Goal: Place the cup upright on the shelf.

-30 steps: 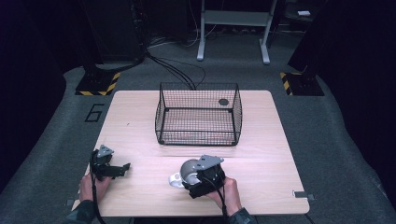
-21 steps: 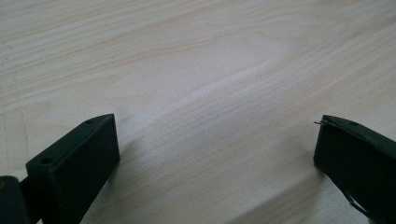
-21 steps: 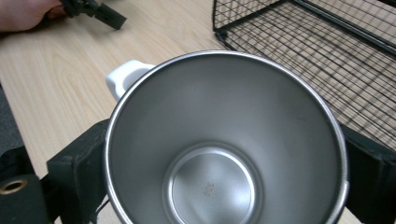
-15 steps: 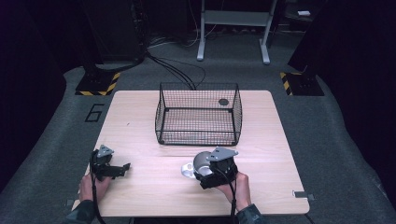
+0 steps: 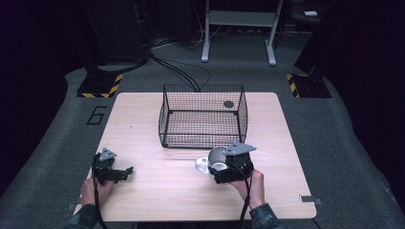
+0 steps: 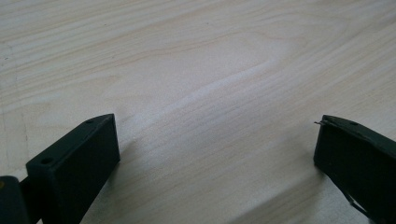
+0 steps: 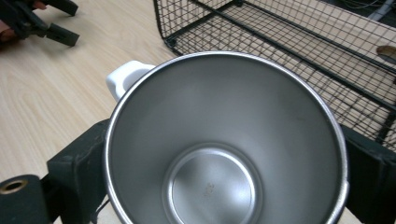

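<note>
Right gripper (image 5: 228,168) is where our action is: we've got it clamped on a steel mug (image 7: 224,140), one black jaw on each side of the cup wall. From the right gripper view we're looking straight down into the mug's shiny inside, and its white handle (image 7: 125,79) sticks out to the upper left. In the high view the mug (image 5: 217,159) sits at the near-middle of the tabletop (image 5: 157,191), tipped toward the left, handle (image 5: 202,164) pointing left too, just in front of the wire basket (image 5: 203,117).

That black mesh basket stands on the far middle of the tabletop, and there's a small dark round thing (image 5: 229,104) at its back right corner, can't really tell what it is.

Our left gripper (image 5: 125,171) is well apart from all that, over at the near left edge. Its jaws are spread wide with nothing but bare wood (image 6: 201,93) between them, low over the tabletop.
</note>
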A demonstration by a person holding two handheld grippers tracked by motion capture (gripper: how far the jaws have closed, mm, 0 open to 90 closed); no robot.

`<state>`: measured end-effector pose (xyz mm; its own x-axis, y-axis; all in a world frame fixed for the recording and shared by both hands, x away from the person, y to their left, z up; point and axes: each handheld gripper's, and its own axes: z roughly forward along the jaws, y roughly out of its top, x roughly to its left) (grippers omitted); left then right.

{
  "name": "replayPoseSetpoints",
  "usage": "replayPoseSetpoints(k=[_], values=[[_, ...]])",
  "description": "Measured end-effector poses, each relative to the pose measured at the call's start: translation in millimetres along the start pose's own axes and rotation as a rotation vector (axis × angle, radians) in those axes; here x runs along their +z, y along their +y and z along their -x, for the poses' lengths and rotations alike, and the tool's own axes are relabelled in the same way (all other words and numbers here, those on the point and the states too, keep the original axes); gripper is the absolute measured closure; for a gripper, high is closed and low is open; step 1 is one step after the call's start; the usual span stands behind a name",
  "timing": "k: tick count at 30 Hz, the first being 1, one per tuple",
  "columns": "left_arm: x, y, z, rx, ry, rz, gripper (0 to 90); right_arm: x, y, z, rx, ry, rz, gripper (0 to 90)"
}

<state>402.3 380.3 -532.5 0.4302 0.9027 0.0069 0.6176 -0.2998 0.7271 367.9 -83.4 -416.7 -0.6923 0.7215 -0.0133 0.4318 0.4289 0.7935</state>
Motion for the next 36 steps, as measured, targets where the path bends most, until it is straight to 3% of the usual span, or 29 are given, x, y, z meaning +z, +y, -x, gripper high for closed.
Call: replayPoseSetpoints(k=[15, 36], values=[[1.1, 1.1, -0.5, -0.005, -0.003, -0.003, 0.1, -11.6, 13.9, 27.4, 0.052, -0.039, 0.011, 6.0], [1.5, 1.3, -0.7, -0.005, -0.004, -0.002, 0.1, -21.6, 39.7, 46.0, 0.083, -0.038, 0.025, 6.0]])
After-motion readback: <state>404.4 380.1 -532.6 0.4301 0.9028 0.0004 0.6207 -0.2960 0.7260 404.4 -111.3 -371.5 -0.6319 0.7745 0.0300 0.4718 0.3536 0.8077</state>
